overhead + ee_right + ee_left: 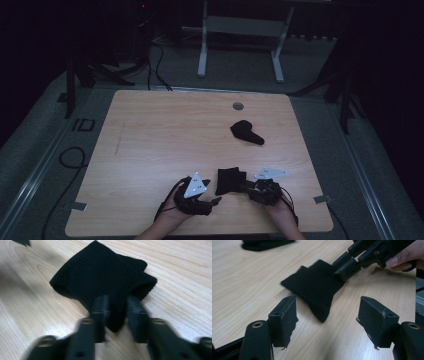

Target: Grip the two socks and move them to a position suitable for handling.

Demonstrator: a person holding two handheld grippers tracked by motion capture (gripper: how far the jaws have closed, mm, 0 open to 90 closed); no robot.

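Wooden table [150, 150]: right tongs [117, 312] pinching black sock [100, 277], left tongs [327, 322] wide open

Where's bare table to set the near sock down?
Free: the whole left half of the table, and the far strip beside the round grommet. Crowded: near edge, where the left gripper, folded sock and right gripper cluster; the second sock takes the right-centre.

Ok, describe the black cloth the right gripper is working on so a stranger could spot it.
On the wooden table, look at the near edge between the two grippers. The folded black knit cloth lies there, pinched by the right gripper. The other black cloth lies farther back, untouched.
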